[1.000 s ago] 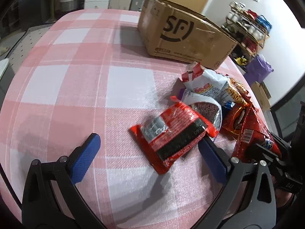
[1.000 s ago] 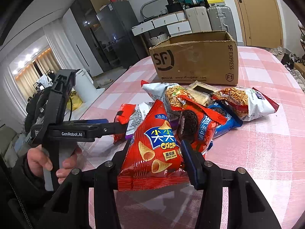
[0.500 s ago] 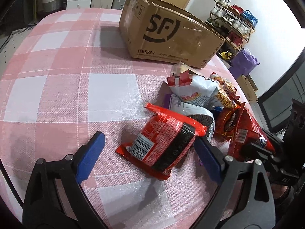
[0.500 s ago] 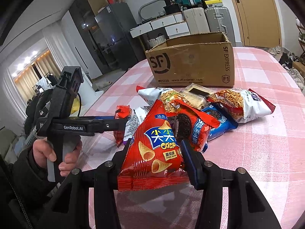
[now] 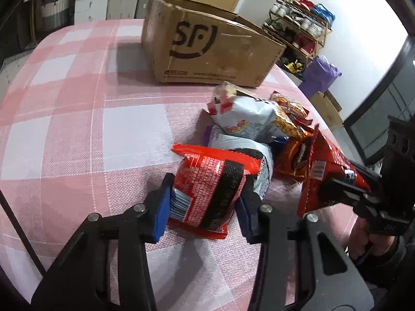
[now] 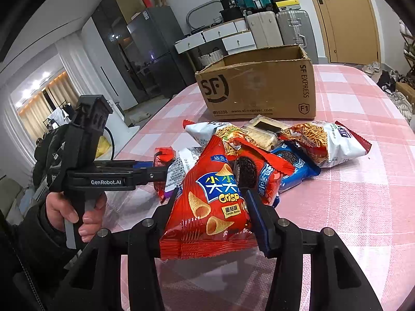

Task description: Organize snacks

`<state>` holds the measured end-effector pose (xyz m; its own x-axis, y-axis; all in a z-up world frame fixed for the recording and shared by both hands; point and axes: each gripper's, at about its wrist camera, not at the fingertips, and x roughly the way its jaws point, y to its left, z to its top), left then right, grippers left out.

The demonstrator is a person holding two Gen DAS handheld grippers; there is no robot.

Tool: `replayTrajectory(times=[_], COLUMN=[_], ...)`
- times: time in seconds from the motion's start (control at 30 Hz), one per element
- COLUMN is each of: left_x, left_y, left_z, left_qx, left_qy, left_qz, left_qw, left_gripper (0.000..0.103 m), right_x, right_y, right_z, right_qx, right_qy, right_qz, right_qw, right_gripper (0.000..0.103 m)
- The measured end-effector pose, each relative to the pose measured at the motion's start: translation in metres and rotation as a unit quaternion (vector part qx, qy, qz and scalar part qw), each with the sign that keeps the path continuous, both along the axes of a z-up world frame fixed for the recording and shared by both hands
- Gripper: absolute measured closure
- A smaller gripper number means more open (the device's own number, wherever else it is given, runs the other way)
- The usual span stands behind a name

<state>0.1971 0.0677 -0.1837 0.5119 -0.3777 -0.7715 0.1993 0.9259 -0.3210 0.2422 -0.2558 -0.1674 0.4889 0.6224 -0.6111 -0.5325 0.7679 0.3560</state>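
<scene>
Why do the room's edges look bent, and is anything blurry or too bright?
Left wrist view: the fisheye lens bows the table and cardboard box, and the far wall is washed out. Right wrist view: black corners, curved walls, glaring lamps at left; the crisp bag is sharp.

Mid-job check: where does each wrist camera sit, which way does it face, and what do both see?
Left wrist: on the left gripper, looking down at its red snack packet; right gripper at the edge.
Right wrist: on the right gripper, facing its Crisp bag; left hand shows.
Shared: cardboard box, snack pile.
</scene>
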Motion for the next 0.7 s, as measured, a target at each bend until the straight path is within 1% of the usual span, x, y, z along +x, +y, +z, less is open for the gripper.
replayTrajectory(times=[0.33, 0.47, 0.7], left_x=[-0.008, -0.015, -0.026], left_y=[0.005, 0.01, 0.012], left_z=[0.003, 0.008, 0.019], left_qx=[0.008, 0.008, 0.008], left_qy=[-0.004, -0.007, -0.018], left_qz=[0.012, 0.02, 0.021], left_qw=[0.9999, 0.9997, 0.9996], left_gripper=[0.062, 0.062, 0.062], right_x=[-0.005, -0.007, -0.01], right_y=[-0.001, -0.002, -0.003], right_z=[0.007, 0.01, 0.015], right_qx=[0.004, 0.005, 0.014], right_qy=[-0.009, -0.013, -0.019], right_qz=[0.002, -0.001, 0.005], right_qw=[1.0, 1.0, 1.0], right_gripper=[0.053, 0.053, 0.053])
